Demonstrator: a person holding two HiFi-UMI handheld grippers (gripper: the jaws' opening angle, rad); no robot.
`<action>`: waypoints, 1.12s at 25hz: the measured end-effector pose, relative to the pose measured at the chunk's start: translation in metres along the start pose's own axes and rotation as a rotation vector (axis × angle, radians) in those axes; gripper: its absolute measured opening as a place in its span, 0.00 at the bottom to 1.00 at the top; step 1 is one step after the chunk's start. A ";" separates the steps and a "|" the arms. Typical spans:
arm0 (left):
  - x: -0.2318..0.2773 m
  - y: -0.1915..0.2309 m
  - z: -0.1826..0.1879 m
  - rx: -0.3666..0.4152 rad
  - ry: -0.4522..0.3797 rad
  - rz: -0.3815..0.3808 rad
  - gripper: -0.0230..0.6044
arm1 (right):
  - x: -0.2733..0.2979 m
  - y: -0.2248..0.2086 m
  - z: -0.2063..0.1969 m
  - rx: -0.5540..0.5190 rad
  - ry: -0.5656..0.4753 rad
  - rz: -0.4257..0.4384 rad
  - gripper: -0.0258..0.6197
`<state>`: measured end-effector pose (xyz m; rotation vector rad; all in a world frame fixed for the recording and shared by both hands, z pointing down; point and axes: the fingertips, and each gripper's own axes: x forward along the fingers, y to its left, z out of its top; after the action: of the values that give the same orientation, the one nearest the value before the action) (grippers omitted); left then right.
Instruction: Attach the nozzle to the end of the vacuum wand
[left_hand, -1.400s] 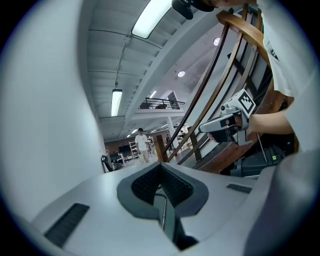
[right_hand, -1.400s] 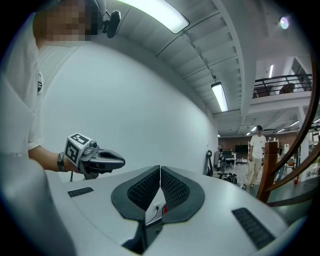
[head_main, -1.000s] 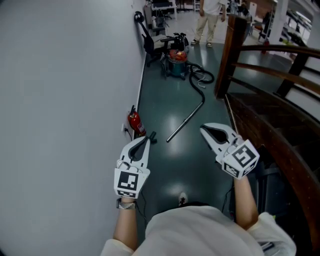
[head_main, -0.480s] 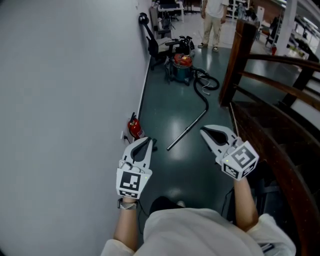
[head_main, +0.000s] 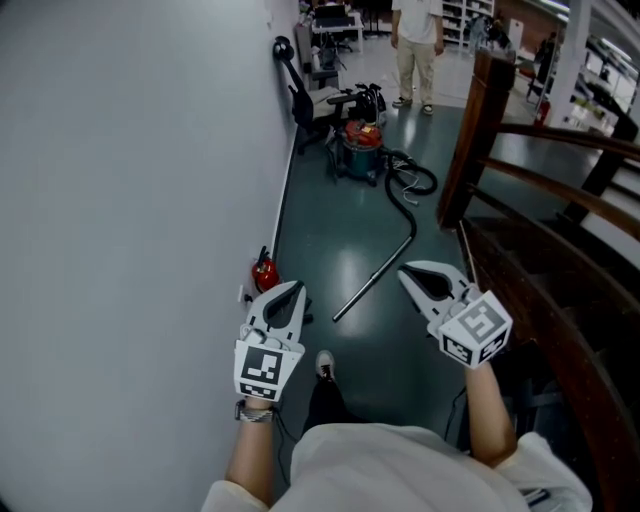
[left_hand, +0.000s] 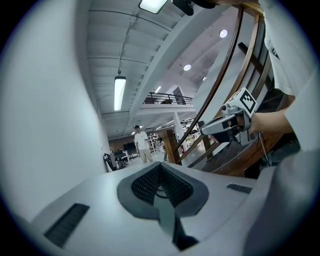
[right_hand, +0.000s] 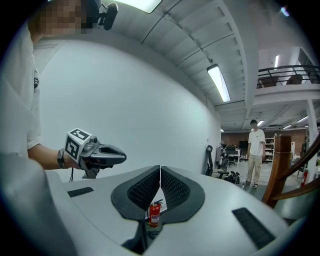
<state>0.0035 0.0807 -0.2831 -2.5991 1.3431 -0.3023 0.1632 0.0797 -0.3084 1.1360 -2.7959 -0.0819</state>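
Both grippers are empty: left gripper (head_main: 290, 292) fingers pressed together, right gripper (head_main: 408, 274) fingers together too, nothing between either pair. Compared with a second ago, the walk down the corridor brings the vacuum wand (head_main: 374, 279) closer. Its near end now lies on the floor between the two grippers, below and ahead, untouched. Red vacuum (head_main: 361, 141) and hose (head_main: 408, 186) sit beyond. Nozzle not distinguishable among the dark clutter there. Approach only; attaching not begun.
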 end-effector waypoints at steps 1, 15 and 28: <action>0.007 0.007 -0.002 0.000 -0.002 -0.002 0.03 | 0.007 -0.005 0.000 -0.002 -0.001 -0.002 0.09; 0.097 0.107 -0.024 -0.011 0.003 -0.038 0.03 | 0.116 -0.074 0.006 0.000 -0.011 -0.015 0.09; 0.144 0.175 -0.052 -0.034 0.027 -0.040 0.03 | 0.180 -0.119 -0.005 0.013 -0.019 -0.056 0.09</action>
<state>-0.0648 -0.1410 -0.2676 -2.6616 1.3172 -0.3250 0.1179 -0.1312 -0.2985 1.2231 -2.7852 -0.0809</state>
